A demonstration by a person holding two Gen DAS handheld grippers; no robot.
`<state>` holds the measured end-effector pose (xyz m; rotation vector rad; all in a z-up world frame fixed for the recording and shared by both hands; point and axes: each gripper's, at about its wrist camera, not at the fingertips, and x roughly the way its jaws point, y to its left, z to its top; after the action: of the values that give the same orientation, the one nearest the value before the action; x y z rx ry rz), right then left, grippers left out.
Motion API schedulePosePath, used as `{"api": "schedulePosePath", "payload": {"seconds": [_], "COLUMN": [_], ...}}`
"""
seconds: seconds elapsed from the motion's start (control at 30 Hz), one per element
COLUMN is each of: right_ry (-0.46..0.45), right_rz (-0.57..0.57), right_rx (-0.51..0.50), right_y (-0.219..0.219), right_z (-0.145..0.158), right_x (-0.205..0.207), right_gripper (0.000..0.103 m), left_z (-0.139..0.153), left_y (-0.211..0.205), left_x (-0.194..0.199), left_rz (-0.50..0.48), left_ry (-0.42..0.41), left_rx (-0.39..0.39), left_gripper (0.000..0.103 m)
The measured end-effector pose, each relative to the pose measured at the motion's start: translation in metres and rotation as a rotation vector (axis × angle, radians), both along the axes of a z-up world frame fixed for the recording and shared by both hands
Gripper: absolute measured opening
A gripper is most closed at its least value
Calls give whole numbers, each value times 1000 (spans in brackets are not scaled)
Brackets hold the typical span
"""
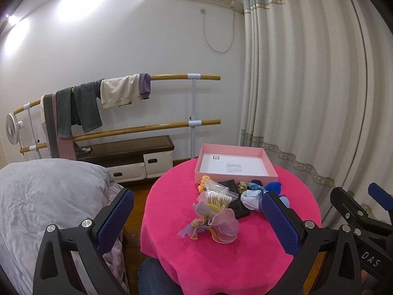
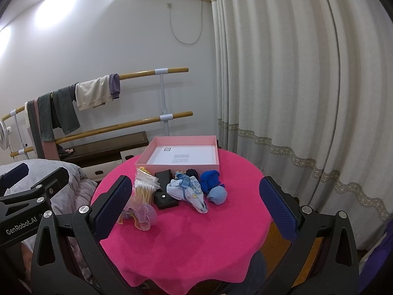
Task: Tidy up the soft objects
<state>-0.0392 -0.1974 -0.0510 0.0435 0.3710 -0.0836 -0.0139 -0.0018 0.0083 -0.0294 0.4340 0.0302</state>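
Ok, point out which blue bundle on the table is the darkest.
The royal-blue bundle, nearest the pink box; the one in front is pale blue, the patterned one mostly white.

Soft bundles, a pale printed cloth (image 2: 188, 191), blue balls (image 2: 212, 180) and a frilly scrunchie (image 2: 143, 215), lie clustered before the open, empty pink box (image 2: 179, 166).

The right gripper (image 2: 195, 206) hangs over the pink tabletop (image 2: 196, 241), jaws spread wide with nothing between them. Ahead lies a pale printed cloth bundle (image 2: 189, 193), touching a light blue ball (image 2: 217, 195) and a dark blue sock (image 2: 211, 179). A black case (image 2: 165, 200) sits beside cotton swabs (image 2: 145, 191). Behind stands an open pink box (image 2: 179, 167).
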Motion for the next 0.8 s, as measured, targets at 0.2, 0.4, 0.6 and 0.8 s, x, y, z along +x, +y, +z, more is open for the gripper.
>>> {"api": "schedulePosePath", "payload": {"seconds": [0.2,0.4,0.6,0.8], "right_ry": [6,37,122,208], "right_rz": [-2,-4,1,27], "right_rx": [-3,-5,5,6], "right_y": [-1,-3,-10,-13], "right_z": [-1,-9,-36,-65], "right_x": [2,14,44,80], "right_gripper": [103,103,103,103], "left_z": [-1,-14,-40,-69], "left_y": [0,1,3,3], "left_x": [1,16,54,97], "left_rz": [4,-4,-2,0], "left_ry": [0,48,154,252], "left_rx": [-4,-10,-14,-3], "left_gripper": [103,103,103,103]}}
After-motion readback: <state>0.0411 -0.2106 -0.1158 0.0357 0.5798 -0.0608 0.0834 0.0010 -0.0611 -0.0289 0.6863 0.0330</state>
